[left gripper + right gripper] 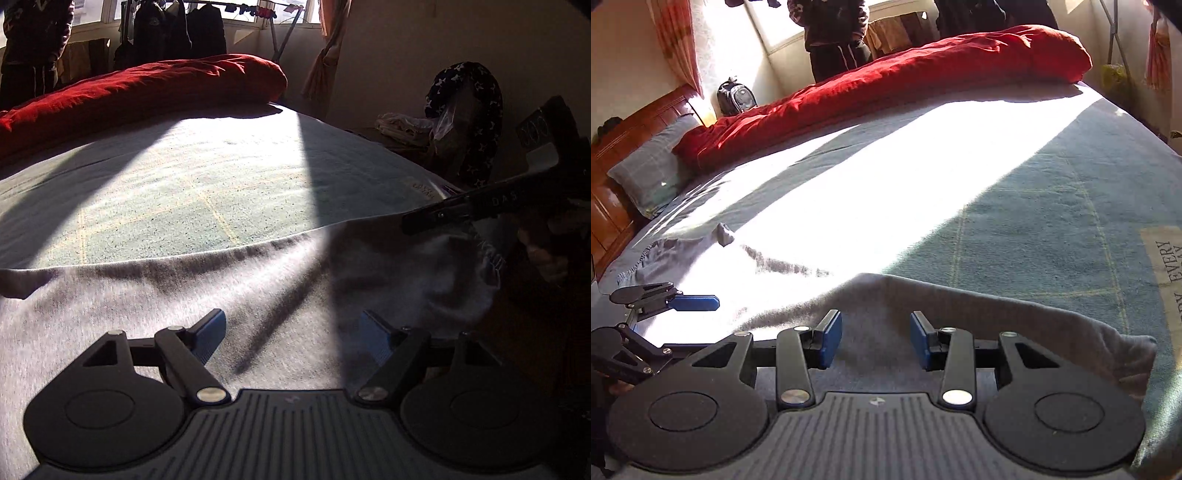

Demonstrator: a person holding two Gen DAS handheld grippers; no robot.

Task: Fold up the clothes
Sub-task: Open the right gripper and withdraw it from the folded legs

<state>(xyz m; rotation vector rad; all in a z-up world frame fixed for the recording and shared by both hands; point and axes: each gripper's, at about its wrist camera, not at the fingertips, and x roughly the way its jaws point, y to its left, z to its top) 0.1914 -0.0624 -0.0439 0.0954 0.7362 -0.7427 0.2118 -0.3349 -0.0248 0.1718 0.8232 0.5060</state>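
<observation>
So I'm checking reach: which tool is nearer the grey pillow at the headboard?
Left. In the right wrist view, the left tool sits off to the pillow's side of the bed. The right tool is further along the grey garment.

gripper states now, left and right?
Left gripper: open, holding nothing, over the grey garment.
Right gripper: open, holding nothing, over the same garment.

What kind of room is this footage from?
Most likely a home bedroom. A wide bed with a blue-green blanket fills the view, with a red duvet rolled along its far side, a pillow against a wooden headboard, and clothes hanging by the window.
</observation>
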